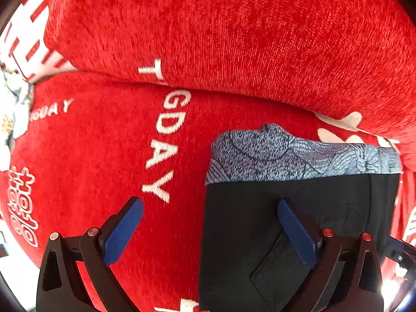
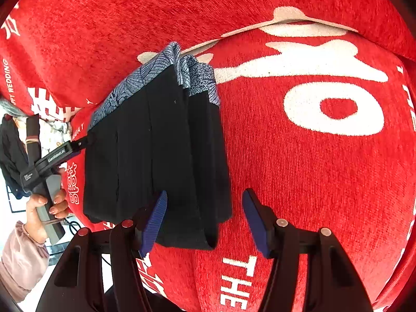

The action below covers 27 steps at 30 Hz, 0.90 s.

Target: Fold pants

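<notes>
The pants (image 2: 156, 143) lie folded into a compact stack on a red cloth, black with a blue-grey patterned waistband (image 2: 200, 78) at the far end. In the left wrist view the same pants (image 1: 260, 208) fill the lower right, waistband (image 1: 299, 156) above. My left gripper (image 1: 209, 201) is open and points down, straddling the pants' left edge: one finger over the red cloth, the other over black fabric. Open too, my right gripper (image 2: 205, 193) straddles the stack's near right corner, nothing pressed between its pads. The left gripper (image 2: 78, 144) also shows at the stack's left edge.
The red cloth (image 2: 312, 182) with white lettering covers the whole surface and rises into a thick fold (image 1: 234, 39) behind the pants. A person's hand (image 2: 44, 202) in a pink sleeve holds the left gripper's handle. Dark clothes (image 2: 10, 150) hang off the left edge.
</notes>
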Available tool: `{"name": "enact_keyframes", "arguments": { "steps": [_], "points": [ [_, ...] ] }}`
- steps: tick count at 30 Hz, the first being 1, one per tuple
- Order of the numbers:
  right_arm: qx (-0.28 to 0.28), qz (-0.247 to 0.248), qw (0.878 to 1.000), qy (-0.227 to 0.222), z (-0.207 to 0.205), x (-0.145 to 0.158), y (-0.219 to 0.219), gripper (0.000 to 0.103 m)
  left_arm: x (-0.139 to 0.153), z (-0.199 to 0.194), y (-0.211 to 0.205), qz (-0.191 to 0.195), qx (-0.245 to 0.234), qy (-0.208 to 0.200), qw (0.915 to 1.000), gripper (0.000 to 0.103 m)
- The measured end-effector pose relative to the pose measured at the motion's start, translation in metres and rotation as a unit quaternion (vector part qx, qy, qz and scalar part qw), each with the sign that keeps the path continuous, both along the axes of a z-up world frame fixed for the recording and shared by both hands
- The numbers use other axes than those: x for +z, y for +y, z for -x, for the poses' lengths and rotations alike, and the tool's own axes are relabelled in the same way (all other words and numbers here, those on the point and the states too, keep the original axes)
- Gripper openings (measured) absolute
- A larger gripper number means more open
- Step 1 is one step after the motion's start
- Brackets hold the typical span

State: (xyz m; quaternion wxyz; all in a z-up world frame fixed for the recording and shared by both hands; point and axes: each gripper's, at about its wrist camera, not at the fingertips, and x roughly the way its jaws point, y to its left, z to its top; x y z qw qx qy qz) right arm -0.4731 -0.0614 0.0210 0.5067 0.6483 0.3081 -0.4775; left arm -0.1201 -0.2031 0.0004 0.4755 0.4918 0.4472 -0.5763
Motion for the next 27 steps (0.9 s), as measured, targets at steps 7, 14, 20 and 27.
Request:
{"name": "enact_keyframes", "arguments": {
  "steps": [7,14,20,27],
  "points": [
    [0.004,-0.011,0.999,-0.033,0.013,-0.013,-0.003,0.076,-0.015,-0.037,0.004,-0.076,0.003,0.121,0.9897,0.103],
    [-0.013,-0.003,0.995,-0.102,0.024,-0.028,-0.008,0.076,-0.042,-0.038,0.007,-0.124,-0.026,0.187,0.9741,0.103],
    [-0.012,0.008,0.988,-0.154,0.03,-0.044,-0.018,0.077,-0.051,-0.017,0.008,-0.12,-0.044,0.207,0.9699,0.103],
    [-0.03,0.006,0.979,-0.199,0.037,-0.061,-0.025,0.077,-0.05,-0.005,0.017,-0.108,-0.044,0.191,0.9747,0.103]
  ]
}}
